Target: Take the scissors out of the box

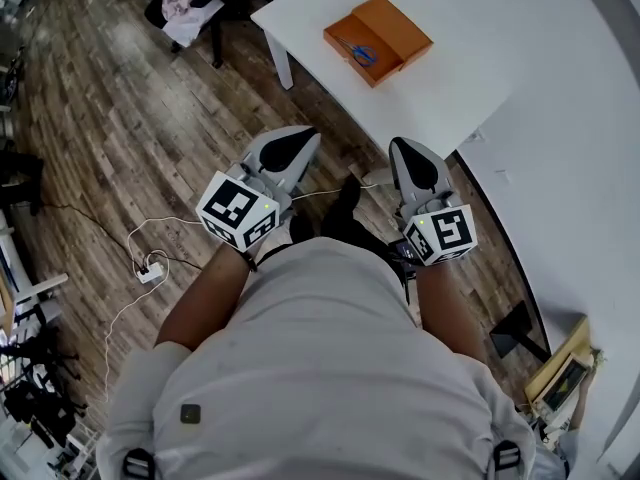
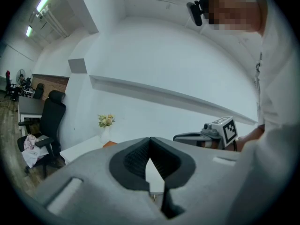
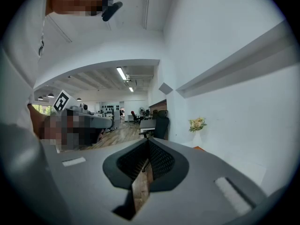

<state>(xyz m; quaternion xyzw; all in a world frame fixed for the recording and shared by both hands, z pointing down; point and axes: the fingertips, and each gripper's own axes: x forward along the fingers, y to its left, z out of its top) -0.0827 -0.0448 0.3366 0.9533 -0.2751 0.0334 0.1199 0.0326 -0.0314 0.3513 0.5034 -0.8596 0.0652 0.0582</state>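
Observation:
An orange box (image 1: 378, 38) lies open on the white table (image 1: 470, 58), and blue-handled scissors (image 1: 362, 53) rest in its left compartment. Both grippers hang over the wooden floor in front of the person's body, short of the table's near edge. The left gripper (image 1: 298, 138) and the right gripper (image 1: 402, 148) point toward the table, and neither holds anything. In the left gripper view the left gripper (image 2: 150, 139) has its pads together, with a sliver of the box (image 2: 110, 144) beyond. The right gripper (image 3: 149, 142) is likewise shut, the box (image 3: 197, 148) just past it.
A vase of flowers (image 2: 106, 121) stands on the table by the wall. A black chair with clothes on it (image 1: 190, 3) is beside the table's far left corner. A power strip and cables (image 1: 150, 268) lie on the floor at left. Framed items (image 1: 565, 368) lean at lower right.

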